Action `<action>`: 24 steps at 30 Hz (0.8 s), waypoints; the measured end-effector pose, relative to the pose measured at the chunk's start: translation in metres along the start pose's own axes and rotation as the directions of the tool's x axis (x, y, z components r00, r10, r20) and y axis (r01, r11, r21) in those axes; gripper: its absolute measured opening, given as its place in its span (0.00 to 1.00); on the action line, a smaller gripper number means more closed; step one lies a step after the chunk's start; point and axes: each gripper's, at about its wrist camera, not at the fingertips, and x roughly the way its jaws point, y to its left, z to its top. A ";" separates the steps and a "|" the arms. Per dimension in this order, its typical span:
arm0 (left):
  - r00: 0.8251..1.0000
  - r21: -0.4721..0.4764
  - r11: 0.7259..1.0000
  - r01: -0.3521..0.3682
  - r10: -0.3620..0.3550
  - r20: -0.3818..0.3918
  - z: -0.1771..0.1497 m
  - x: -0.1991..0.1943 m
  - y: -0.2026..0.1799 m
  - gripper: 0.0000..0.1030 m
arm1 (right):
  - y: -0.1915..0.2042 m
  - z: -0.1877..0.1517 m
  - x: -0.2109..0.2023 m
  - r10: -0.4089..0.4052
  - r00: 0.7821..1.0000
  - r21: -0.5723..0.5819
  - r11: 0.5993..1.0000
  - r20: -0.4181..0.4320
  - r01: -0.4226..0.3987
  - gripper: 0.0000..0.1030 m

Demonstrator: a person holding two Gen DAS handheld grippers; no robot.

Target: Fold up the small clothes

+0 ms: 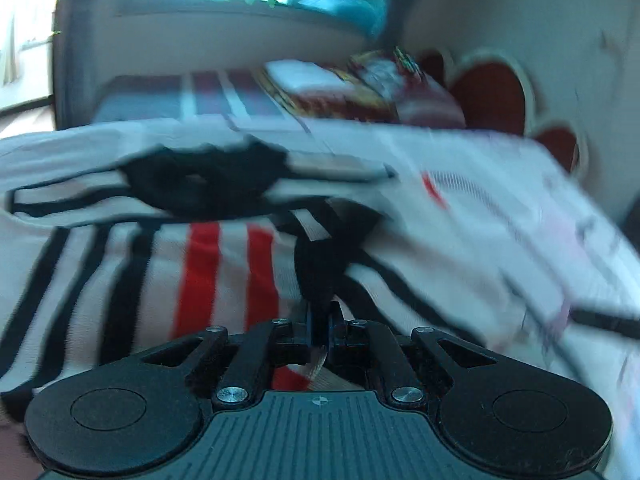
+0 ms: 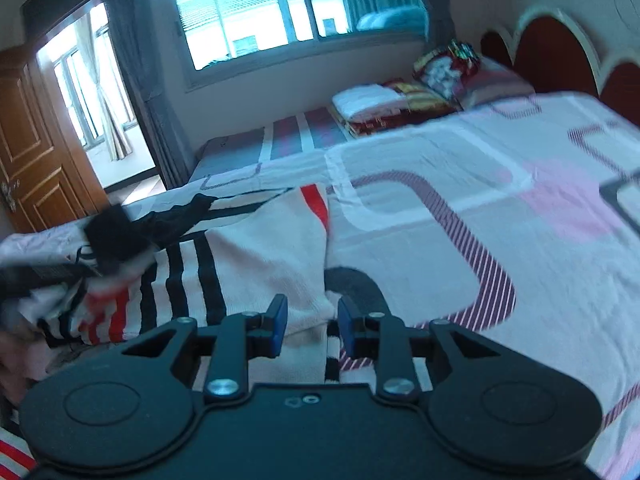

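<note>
A small white garment (image 1: pixel 208 272) with black and red stripes and black trim lies on the bed. My left gripper (image 1: pixel 320 328) is shut on a black trimmed strip of it, and the cloth hangs pulled up in front of the fingers; this view is blurred by motion. In the right wrist view the same garment (image 2: pixel 256 248) is spread flat, its left part bunched and lifted. My right gripper (image 2: pixel 313 320) sits low over the garment's near right corner. Its blue pads (image 2: pixel 280 320) stand apart, white fabric lies between them, and they do not squeeze it.
The bedsheet (image 2: pixel 480 200) is white with pink and striped shapes and stretches right and away. A stack of folded bedding and pillows (image 2: pixel 380 108) lies at the far end, near the red headboard (image 2: pixel 552 52). A wooden door (image 2: pixel 32 152) and a window are beyond the bed.
</note>
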 end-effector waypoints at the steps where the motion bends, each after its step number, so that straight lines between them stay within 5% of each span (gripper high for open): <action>1: 1.000 0.035 0.999 -0.007 0.007 0.015 -0.012 -0.014 -0.009 0.16 | -0.001 0.001 0.002 0.021 1.000 0.028 0.999 -0.006 -0.021 0.29; 3: 0.999 0.051 0.999 0.014 -0.016 0.043 -0.011 -0.034 -0.008 0.37 | 0.001 0.004 0.006 0.074 0.997 0.081 0.994 -0.013 -0.073 0.39; 7: 0.985 0.065 0.995 -0.081 0.069 0.161 -0.024 -0.105 0.023 0.38 | 0.017 0.009 0.016 0.174 0.985 0.138 0.976 -0.011 -0.171 0.43; 9: 0.961 0.026 0.980 -0.198 0.189 0.204 -0.046 -0.142 0.052 0.38 | 0.025 0.011 0.030 0.235 0.972 0.182 0.957 -0.026 -0.226 0.43; 13: 0.918 -0.061 0.931 -0.361 0.366 0.155 -0.079 -0.182 0.109 0.38 | 0.035 0.010 0.068 0.322 0.944 0.318 0.905 -0.075 -0.284 0.43; 17: 0.903 -0.060 0.908 -0.414 0.418 0.101 -0.089 -0.174 0.139 0.38 | 0.038 0.005 0.099 0.358 0.928 0.420 0.861 -0.100 -0.287 0.48; 20: 0.910 -0.049 0.914 -0.404 0.406 0.078 -0.088 -0.153 0.153 0.38 | 0.042 0.005 0.110 0.357 0.929 0.439 0.853 -0.093 -0.283 0.52; 22: 0.907 -0.037 0.911 -0.412 0.413 0.079 -0.083 -0.142 0.156 0.38 | 0.049 0.009 0.111 0.344 0.933 0.409 0.869 -0.100 -0.277 0.47; 24: 0.898 -0.019 0.901 -0.434 0.434 0.068 -0.081 -0.135 0.160 0.38 | 0.060 0.013 0.113 0.296 0.945 0.334 0.912 -0.140 -0.236 0.18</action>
